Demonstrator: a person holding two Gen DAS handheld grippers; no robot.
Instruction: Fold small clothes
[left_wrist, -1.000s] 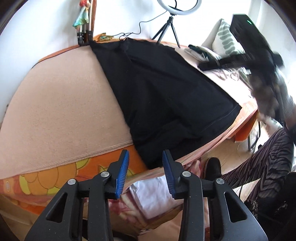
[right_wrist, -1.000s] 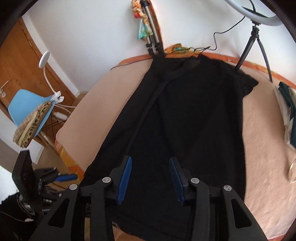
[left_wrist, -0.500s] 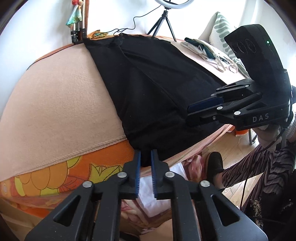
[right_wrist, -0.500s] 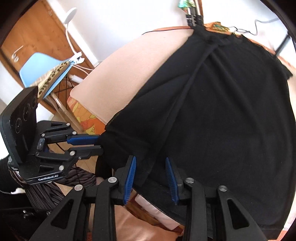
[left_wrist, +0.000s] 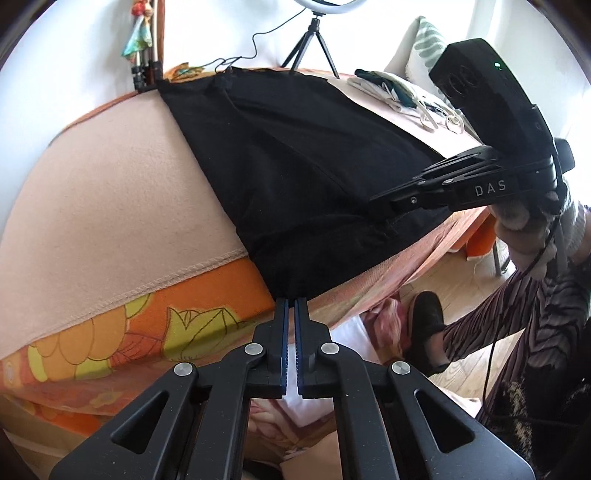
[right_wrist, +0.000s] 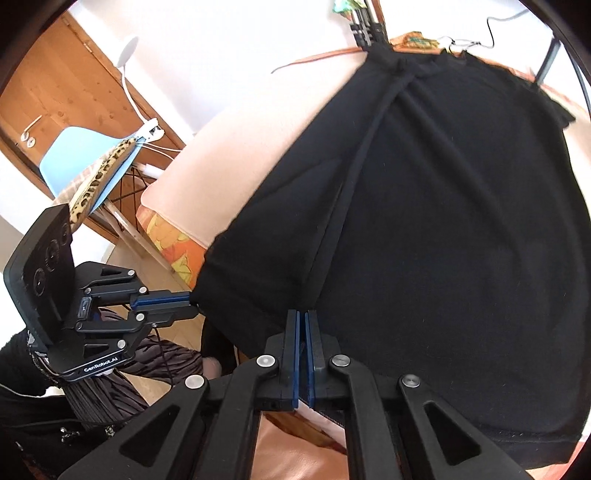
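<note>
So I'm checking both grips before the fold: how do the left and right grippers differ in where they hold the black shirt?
The left gripper pinches the black shirt at its near corner, beside the orange flowered bedcover. The right gripper pinches further along the hem, where a long fold ridge ends. The left gripper's pads show a thin gap; the right's look closer together. Both are shut on the hem at the bed's edge.

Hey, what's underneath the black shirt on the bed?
The black shirt lies on a peach blanket, with an orange floral sheet showing below the blanket's hem. Whatever lies directly beneath the shirt's middle is covered.
</note>
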